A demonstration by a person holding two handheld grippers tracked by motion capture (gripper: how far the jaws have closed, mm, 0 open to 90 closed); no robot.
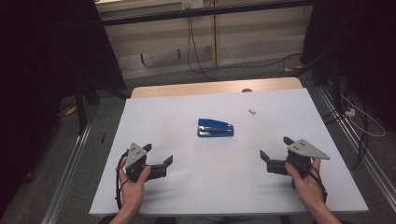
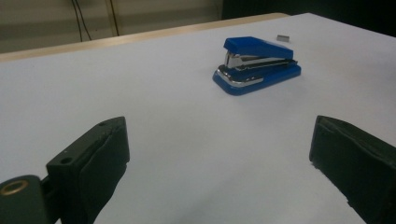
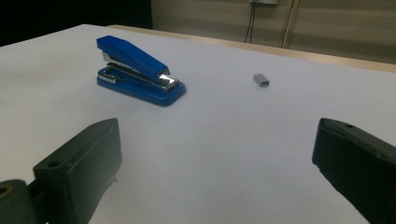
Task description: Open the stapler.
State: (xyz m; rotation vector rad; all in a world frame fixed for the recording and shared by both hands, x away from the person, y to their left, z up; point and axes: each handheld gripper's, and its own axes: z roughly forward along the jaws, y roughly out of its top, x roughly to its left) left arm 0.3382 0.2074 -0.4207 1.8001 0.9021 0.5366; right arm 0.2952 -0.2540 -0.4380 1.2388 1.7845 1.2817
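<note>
The blue stapler [image 1: 215, 128] lay shut in the middle of the white bench [image 1: 187, 196], and a small grey block of staples [image 1: 252, 111] sat near it, toward the far right. The left hand-held gripper [image 1: 159, 155] and the right hand-held gripper [image 1: 275, 148] both rested near the front edge, well apart from the stapler. Each had its jaws wide open, holding and touching nothing.

No text, label, brand, number or sign can be read anywhere: the blue stapler [image 2: 257, 65] at the table's centre bears no legible marking.
</note>
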